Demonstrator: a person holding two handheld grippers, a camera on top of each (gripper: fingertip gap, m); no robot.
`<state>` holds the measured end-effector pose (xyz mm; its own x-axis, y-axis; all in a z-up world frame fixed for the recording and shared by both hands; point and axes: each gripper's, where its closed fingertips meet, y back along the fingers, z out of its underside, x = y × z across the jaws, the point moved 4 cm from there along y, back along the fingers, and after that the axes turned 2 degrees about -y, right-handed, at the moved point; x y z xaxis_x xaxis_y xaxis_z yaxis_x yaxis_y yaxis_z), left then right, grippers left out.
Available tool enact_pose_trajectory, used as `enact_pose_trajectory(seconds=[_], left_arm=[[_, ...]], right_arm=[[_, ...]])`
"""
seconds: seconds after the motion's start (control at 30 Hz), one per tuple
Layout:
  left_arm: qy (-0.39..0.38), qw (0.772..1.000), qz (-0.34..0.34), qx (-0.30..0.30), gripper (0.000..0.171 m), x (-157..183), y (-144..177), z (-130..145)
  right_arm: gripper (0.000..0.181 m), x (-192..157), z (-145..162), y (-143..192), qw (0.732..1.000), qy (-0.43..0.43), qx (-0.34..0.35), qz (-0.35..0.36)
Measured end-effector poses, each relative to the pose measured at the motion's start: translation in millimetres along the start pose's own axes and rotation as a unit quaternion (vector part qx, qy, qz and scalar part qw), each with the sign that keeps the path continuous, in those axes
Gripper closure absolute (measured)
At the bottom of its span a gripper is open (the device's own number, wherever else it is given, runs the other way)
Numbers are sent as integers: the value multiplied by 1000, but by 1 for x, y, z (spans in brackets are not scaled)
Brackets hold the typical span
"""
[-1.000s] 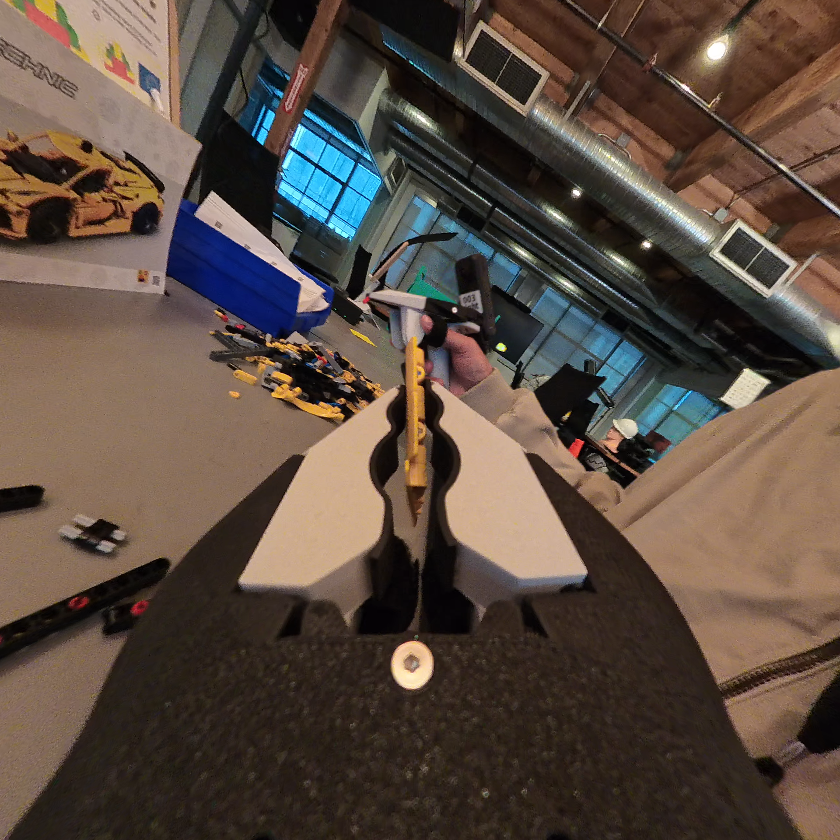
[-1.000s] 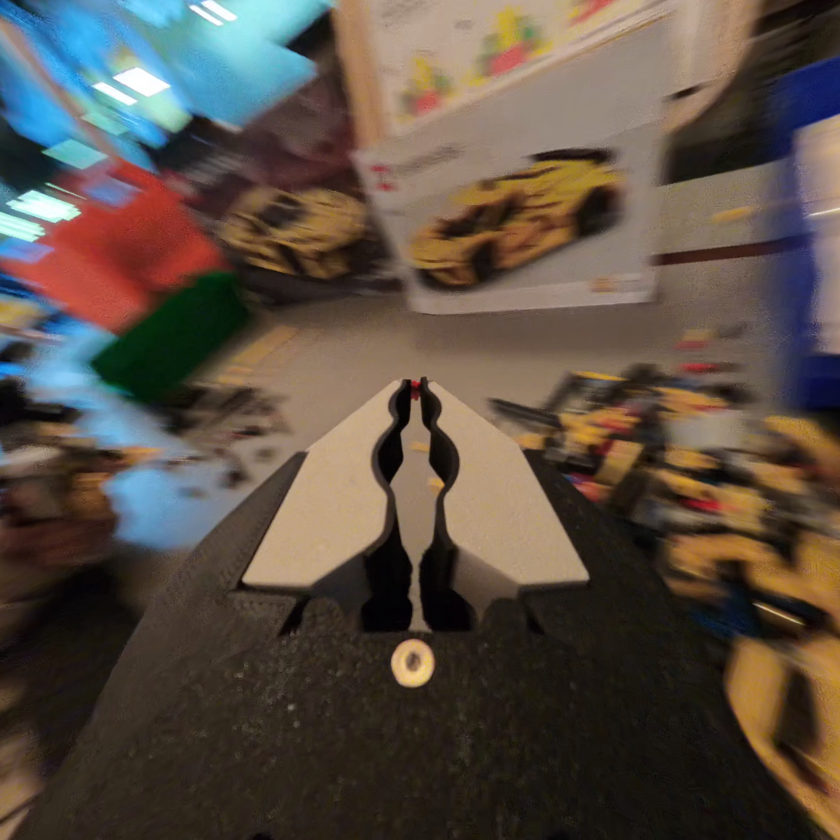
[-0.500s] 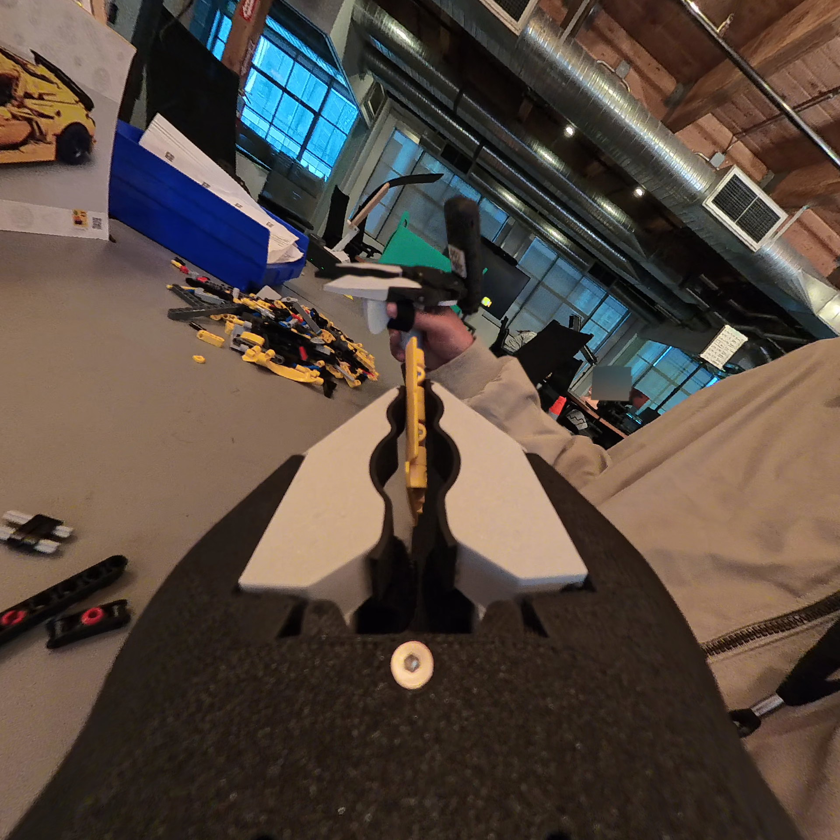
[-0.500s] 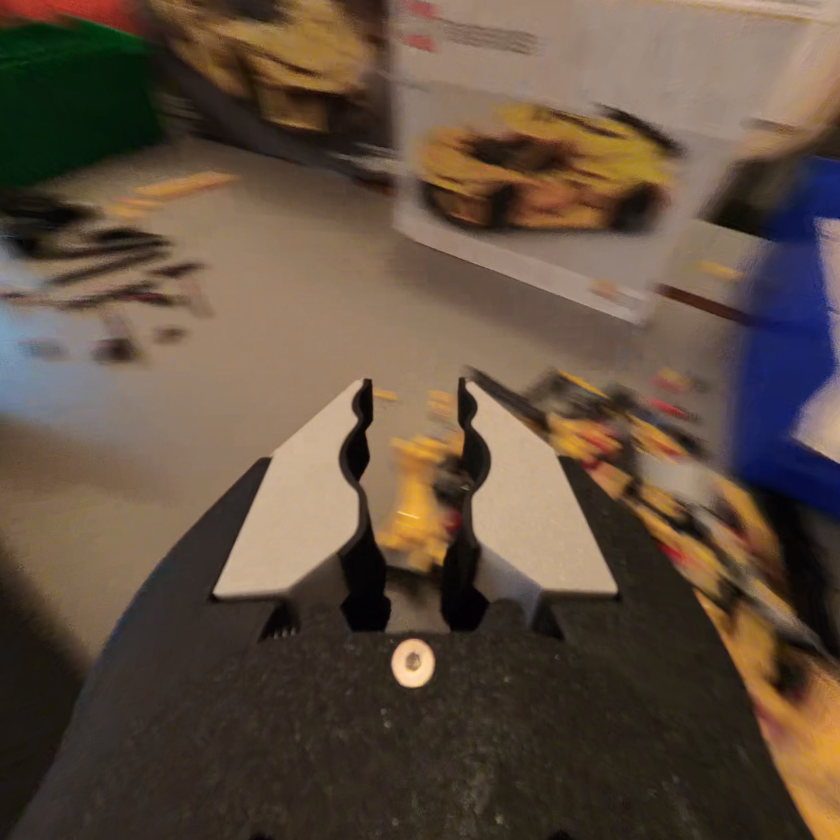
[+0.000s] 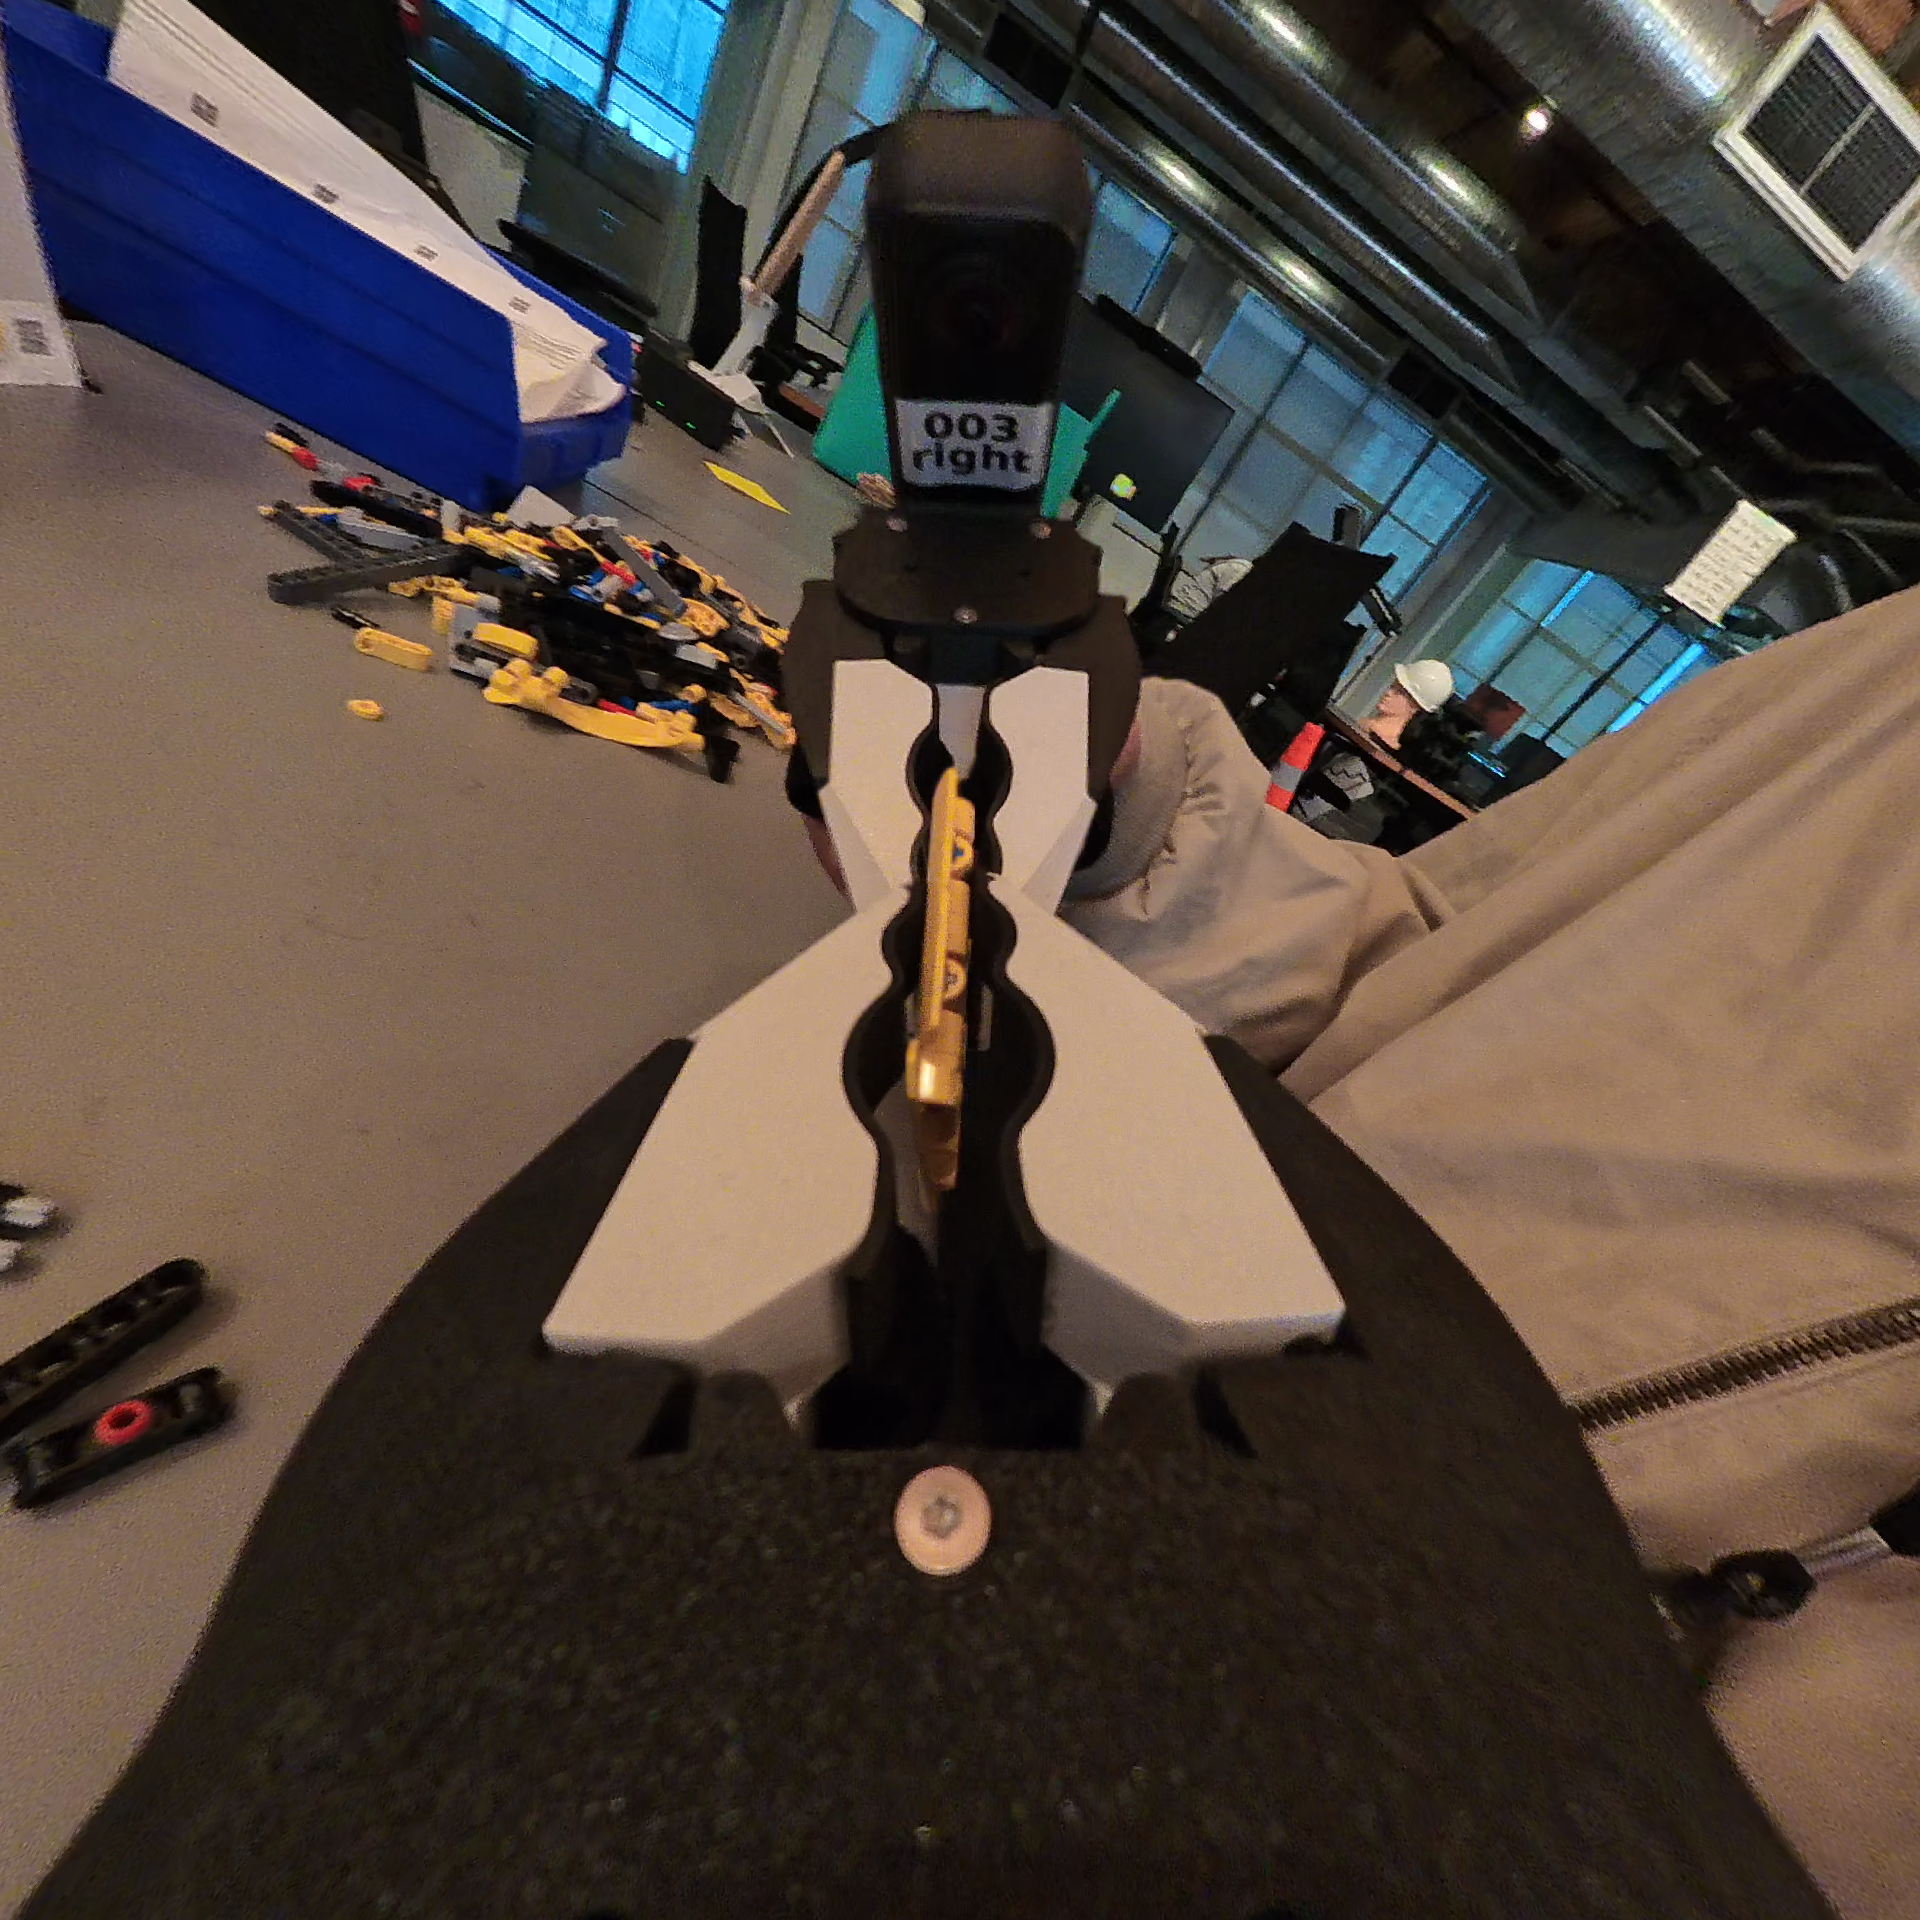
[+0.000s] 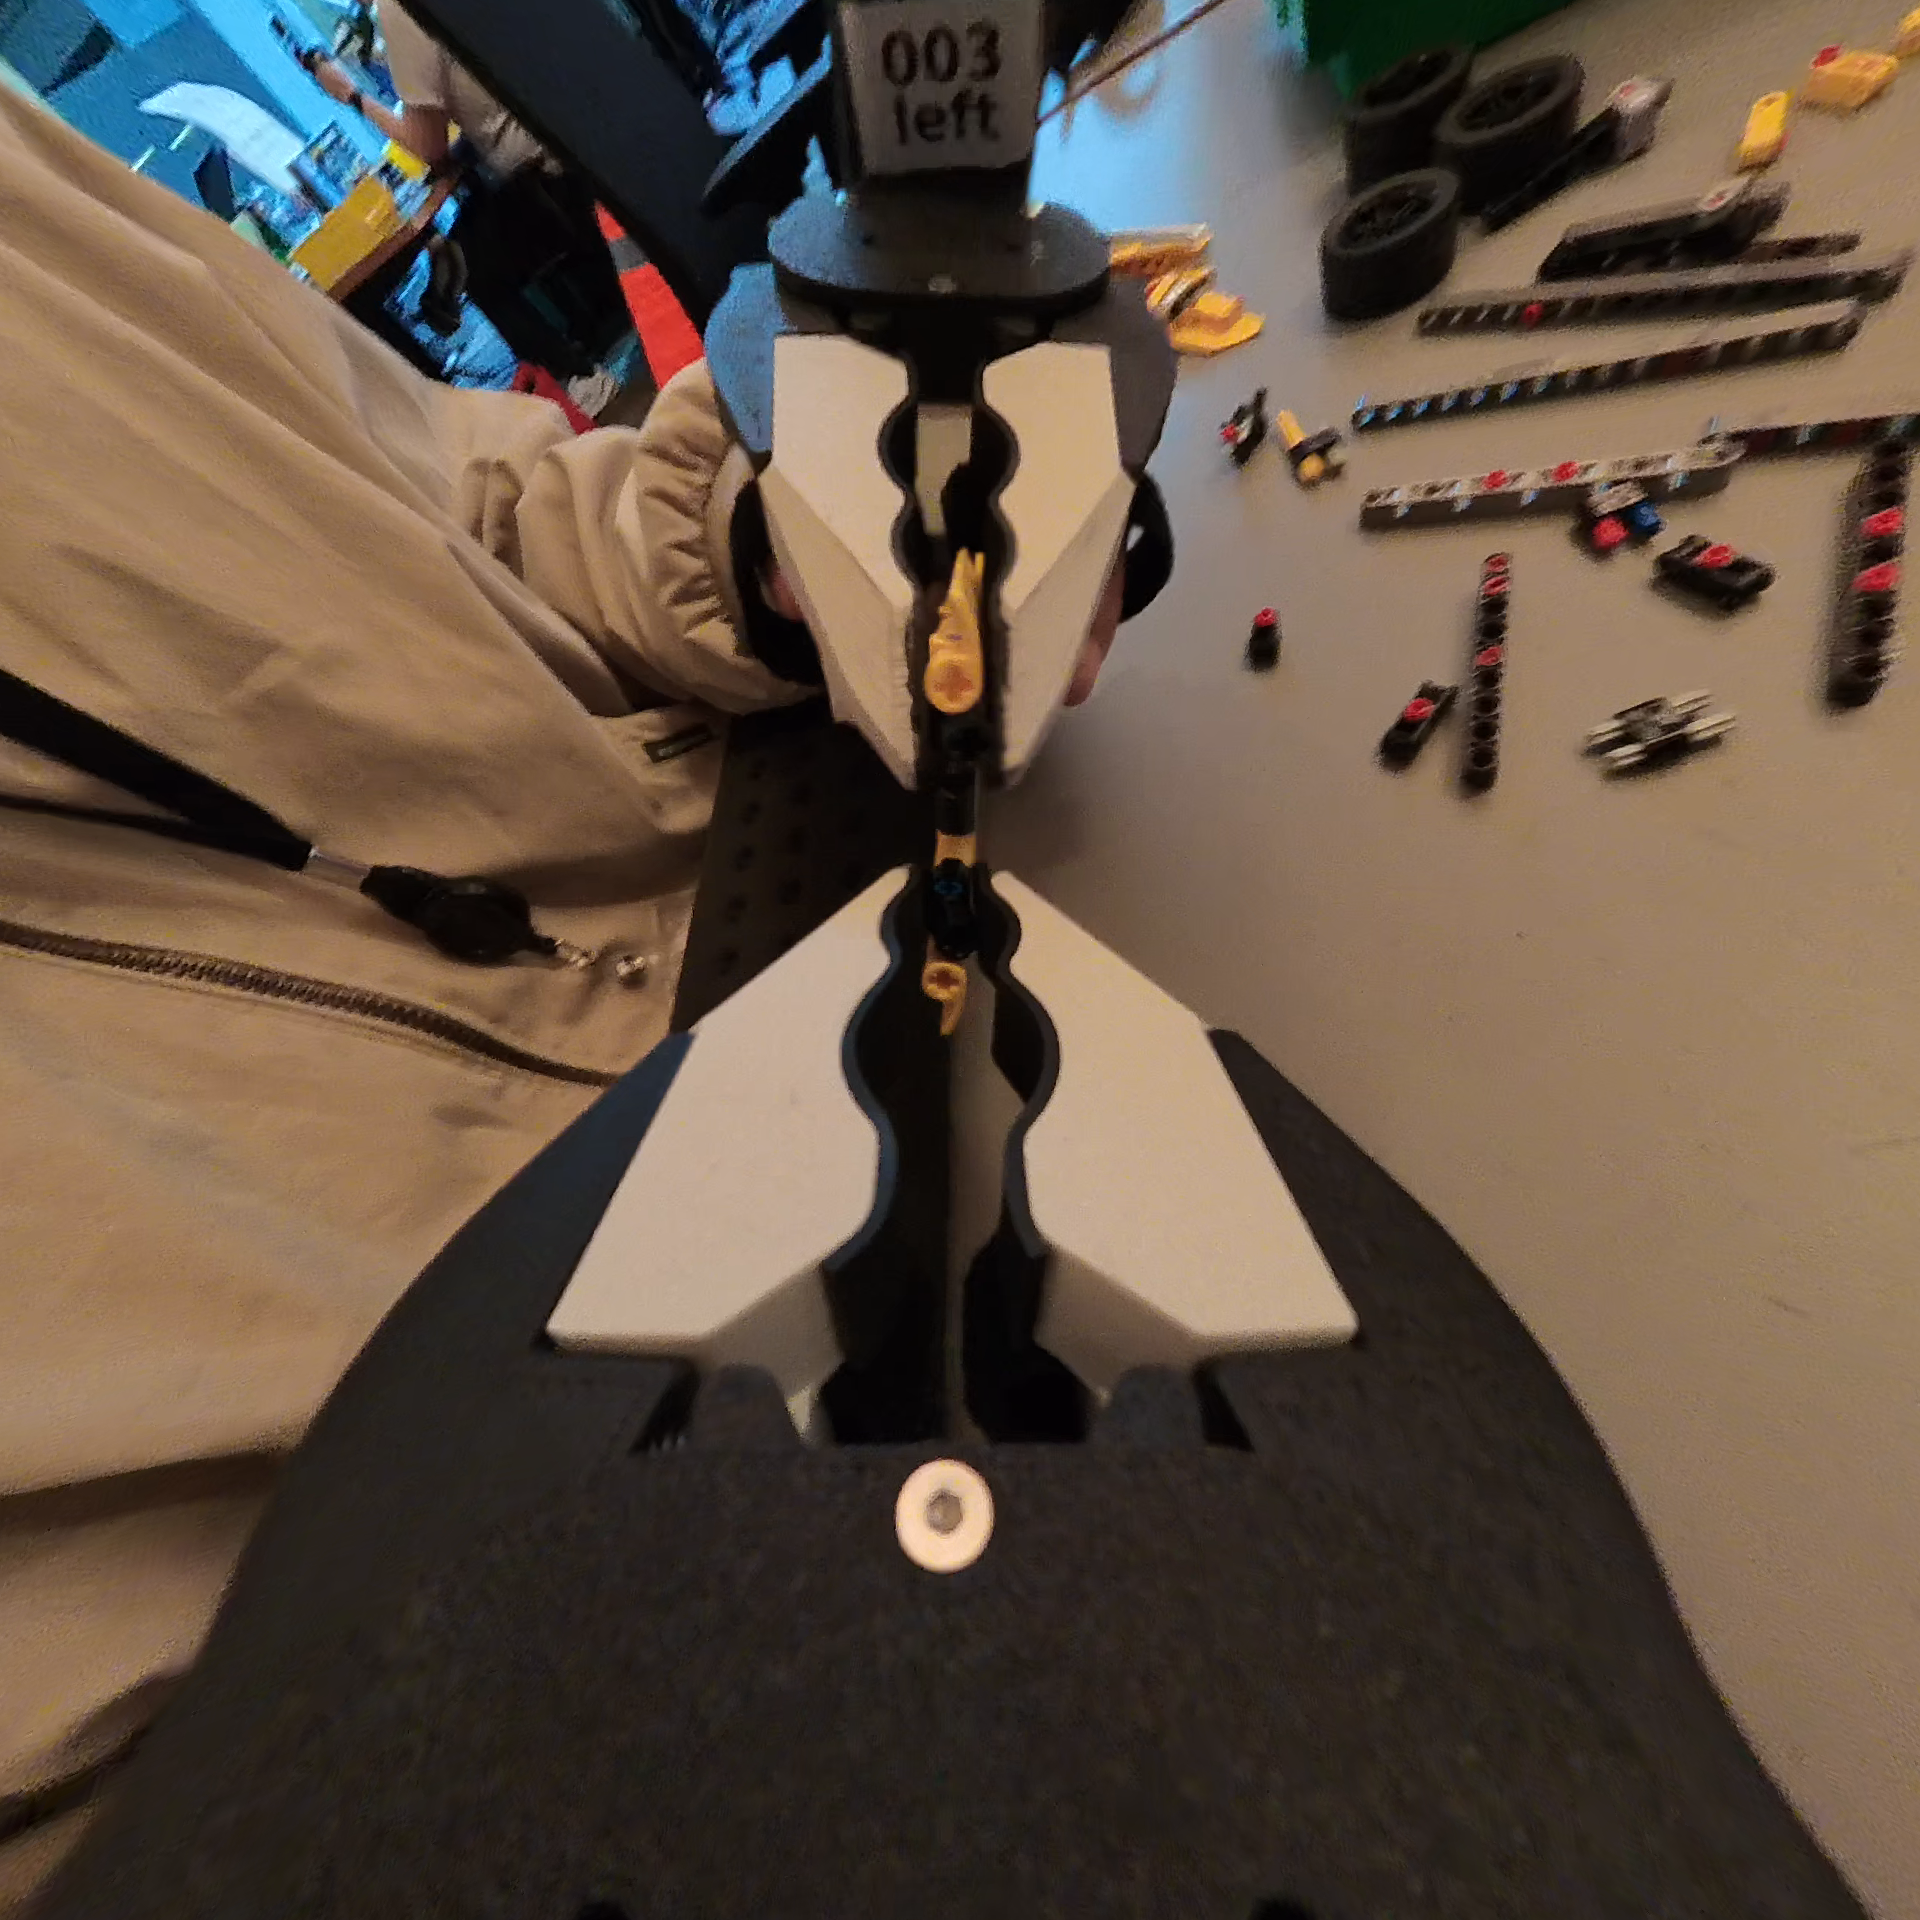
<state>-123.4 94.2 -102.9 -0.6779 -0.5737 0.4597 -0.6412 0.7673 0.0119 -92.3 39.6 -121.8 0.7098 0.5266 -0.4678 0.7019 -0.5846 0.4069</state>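
My left gripper is shut on a thin yellow beam with black pins and holds it above the grey table. My right gripper faces it tip to tip, and its fingers are closed around the beam's far end. In the right wrist view, my right gripper grips the black and yellow end of the piece. The left gripper is opposite, with the yellow beam between its fingers. A person's hands in beige sleeves hold both grippers.
A pile of yellow and black parts lies by a blue bin. Black beams lie at the left. In the right wrist view, long black beams and black tyres lie on the table. A beige jacket fills one side. My two grippers' fingertips are within a few centimetres of each other.
My right gripper, open and pointing at the parts pile half a second ago, has swung round to face the left gripper and closed on the beam's end. The left gripper keeps its hold.
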Motion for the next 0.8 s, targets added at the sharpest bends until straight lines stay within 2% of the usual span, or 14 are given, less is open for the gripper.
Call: enact_pose_trajectory(seconds=[0.1, 0.17, 0.23, 0.4, 0.5, 0.57, 0.7, 0.8], left_arm=[[30, 998, -28, 42, 139, -12, 10, -9], [45, 998, -18, 51, 140, -13, 12, -11], [38, 998, -14, 49, 143, -11, 9, -11], [3, 997, -10, 78, 165, -2, 10, -20], [14, 997, -9, 69, 165, -5, 12, -16], [22, 997, -1, 68, 165, -4, 12, -15], [17, 997, 9, 80, 165, -2, 13, -18], [2, 997, -5, 75, 165, -2, 13, -17]], right_arm=[[174, 9, -20, 9, 994, -19, 109, 7], [174, 13, -37, 19, 977, -59, 205, -18], [174, 11, -44, 20, 961, -83, 257, -61], [174, 8, -50, 9, 944, -112, 293, -100], [167, 9, -47, 7, 951, -101, 280, -86], [174, 9, -46, 6, 953, -99, 275, -82], [175, 7, -50, 7, 951, -93, 284, -81], [175, 10, -49, 7, 938, -134, 295, -123]])
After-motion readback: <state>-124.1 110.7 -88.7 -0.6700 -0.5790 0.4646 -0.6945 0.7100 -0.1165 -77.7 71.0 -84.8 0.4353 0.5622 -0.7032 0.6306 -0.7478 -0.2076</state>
